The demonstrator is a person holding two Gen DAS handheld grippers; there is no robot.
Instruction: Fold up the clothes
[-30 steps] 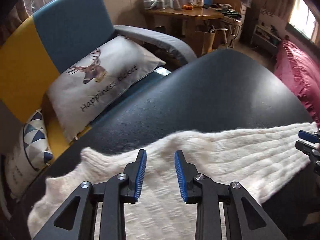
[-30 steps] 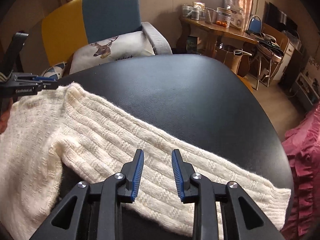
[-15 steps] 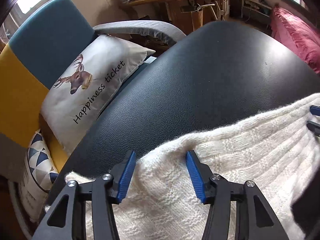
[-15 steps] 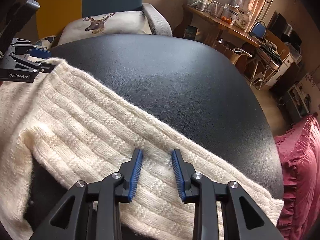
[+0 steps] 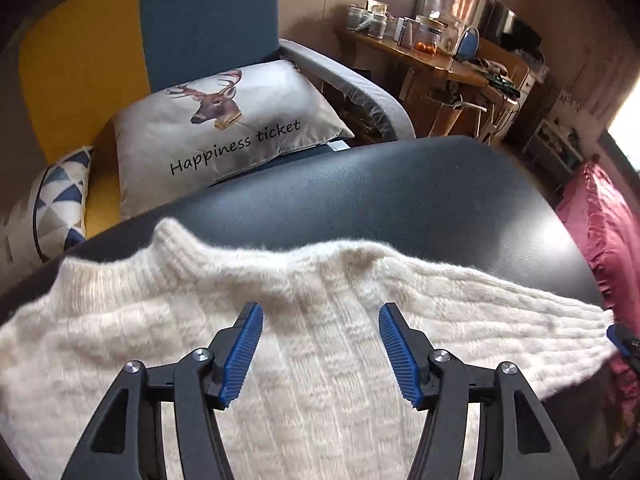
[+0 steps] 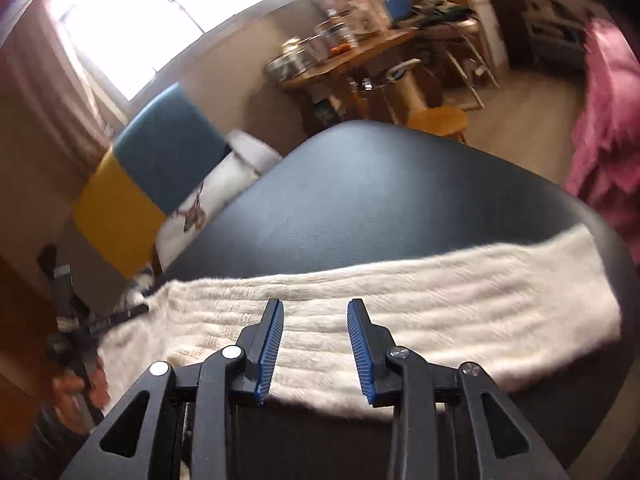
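1. The black table (image 5: 400, 184) has a rounded far edge. Beyond the sweater its whole far half lies bare, and in the right wrist view the same bare stretch runs up to the curved rim (image 6: 380, 184).
2. Past the left rim stands an armchair (image 5: 200, 20) with a yellow and blue back. A deer-print cushion (image 5: 224, 128) reading "Happiness ticket" leans on its seat, close behind the table edge. A triangle-patterned cushion (image 5: 60, 204) sits lower at the left.
3. To the right a pink ruffled fabric (image 5: 608, 232) hangs just beside the table rim. A cluttered wooden table (image 5: 436, 60) stands well back across the room.
4. The table top looks like smooth, faintly grained leatherette with a soft sheen. The cream sweater (image 5: 320, 292) is a fuzzy ribbed knit with a raised collar at its far edge.
5. The sweater lies across the near half of the table. One sleeve (image 6: 480, 292) stretches flat toward the right rim, its cuff ending close to the edge.
6. The left gripper (image 5: 320, 344) is spread wide with nothing between its blue ribbed pads (image 5: 244, 352), above the sweater's body just short of the collar.
7. The right gripper (image 6: 316, 344) also stands parted and empty (this view is motion-blurred), over the sleeve's near edge; contact with the knit cannot be judged.
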